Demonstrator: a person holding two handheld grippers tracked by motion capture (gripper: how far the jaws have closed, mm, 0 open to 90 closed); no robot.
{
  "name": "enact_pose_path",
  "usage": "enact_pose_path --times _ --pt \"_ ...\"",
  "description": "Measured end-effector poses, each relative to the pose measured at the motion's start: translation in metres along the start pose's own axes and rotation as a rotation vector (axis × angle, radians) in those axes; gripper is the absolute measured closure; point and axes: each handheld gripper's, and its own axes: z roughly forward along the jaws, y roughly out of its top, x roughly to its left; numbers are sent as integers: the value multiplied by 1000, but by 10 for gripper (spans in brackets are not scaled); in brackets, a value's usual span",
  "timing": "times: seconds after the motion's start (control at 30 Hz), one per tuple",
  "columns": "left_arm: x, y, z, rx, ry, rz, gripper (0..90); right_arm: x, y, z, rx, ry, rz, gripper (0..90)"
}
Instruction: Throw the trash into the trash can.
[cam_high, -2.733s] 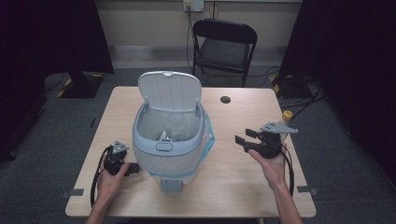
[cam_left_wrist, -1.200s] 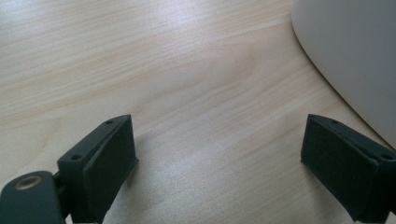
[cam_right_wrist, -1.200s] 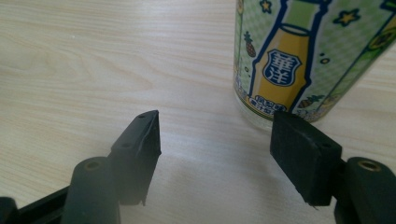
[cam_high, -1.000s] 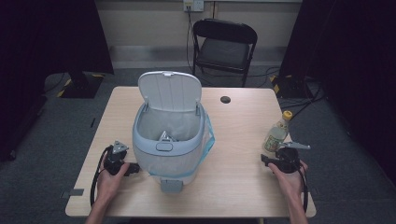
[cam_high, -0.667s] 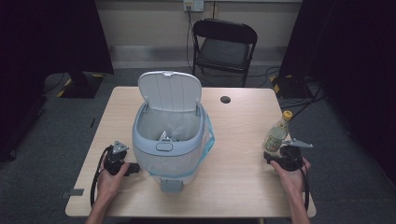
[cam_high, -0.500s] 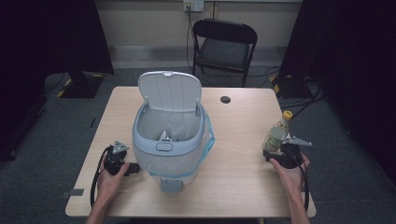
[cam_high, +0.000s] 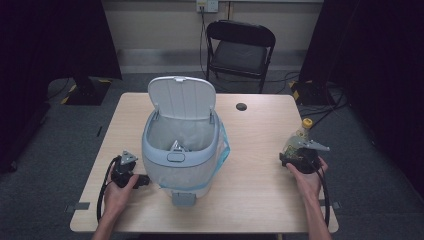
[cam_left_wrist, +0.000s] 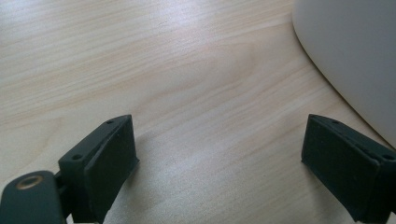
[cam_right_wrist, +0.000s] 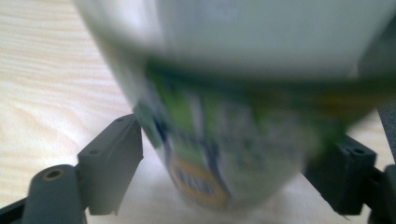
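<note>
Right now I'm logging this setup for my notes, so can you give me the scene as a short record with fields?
surface: wooden table
bin: pale blue bin, lid flipped up, a liner inside
bottle: yellow-capped bottle standing upright near the table's right edge
right gripper: right gripper, jaws have just been opening, one on each side of the bottle, a gap showing at the left jaw
left gripper: left gripper, jaws open with nothing between them, low over the table beside the bin
other: small dark round thing at the far side; black chair behind the table
</note>
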Motion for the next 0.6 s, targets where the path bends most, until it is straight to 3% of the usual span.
enact_pose_path --times 0.1,0.23,0.43,0.6 --pt "0 0 0 -2 0 -3 95 3 5 2 -15 -11 -12 179" --pt "0 0 0 0 0 0 95 1 4 3 -12 -18 -6 271" --pt "0 0 0 -2 0 -2 95 3 4 1 -4 -19 -20 277" --pt "0 0 0 -3 -1 -4 95 8 2 -2 -14 1 10 278"
